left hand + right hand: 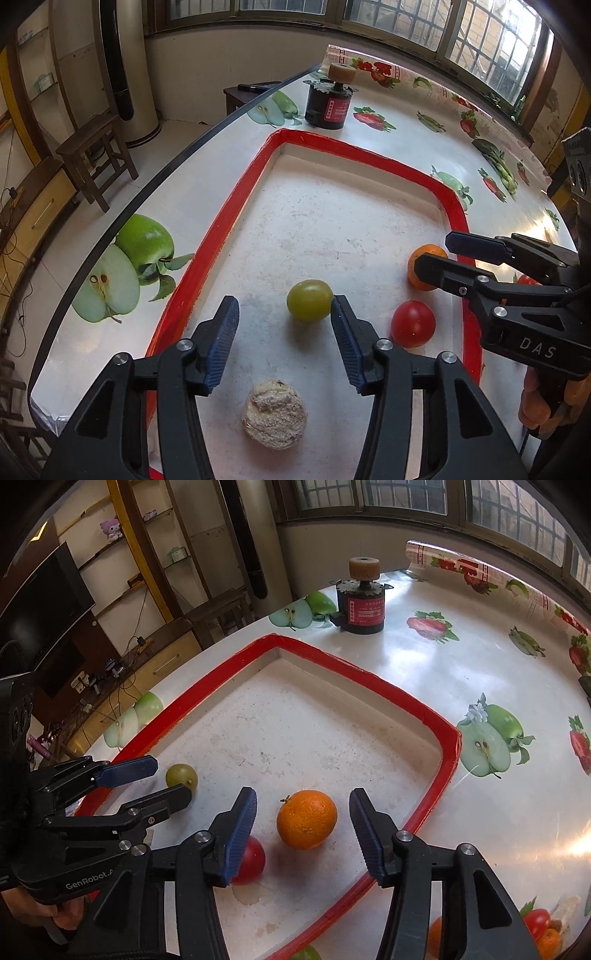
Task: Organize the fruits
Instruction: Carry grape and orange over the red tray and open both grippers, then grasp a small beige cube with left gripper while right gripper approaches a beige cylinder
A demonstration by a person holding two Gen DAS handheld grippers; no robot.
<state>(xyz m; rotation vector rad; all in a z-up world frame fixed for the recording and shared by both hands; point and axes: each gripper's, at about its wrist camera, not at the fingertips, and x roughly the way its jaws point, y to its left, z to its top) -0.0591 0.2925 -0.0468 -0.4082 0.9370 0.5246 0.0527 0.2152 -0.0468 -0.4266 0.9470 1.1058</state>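
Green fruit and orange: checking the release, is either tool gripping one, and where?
Nothing is held. Left tool and right tool are open; green fruit and orange rest free.

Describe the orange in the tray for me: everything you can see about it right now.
The orange is a small round fruit with bright, dimpled, slightly glossy peel and a little dark stem nub at its upper left. It looks whole and unmarked. It sits on the tray's worn white floor near the red rim, between the open fingers of the right hand-held gripper, whose pads stand clear of it. A red tomato lies just beside it; whether they touch is unclear.
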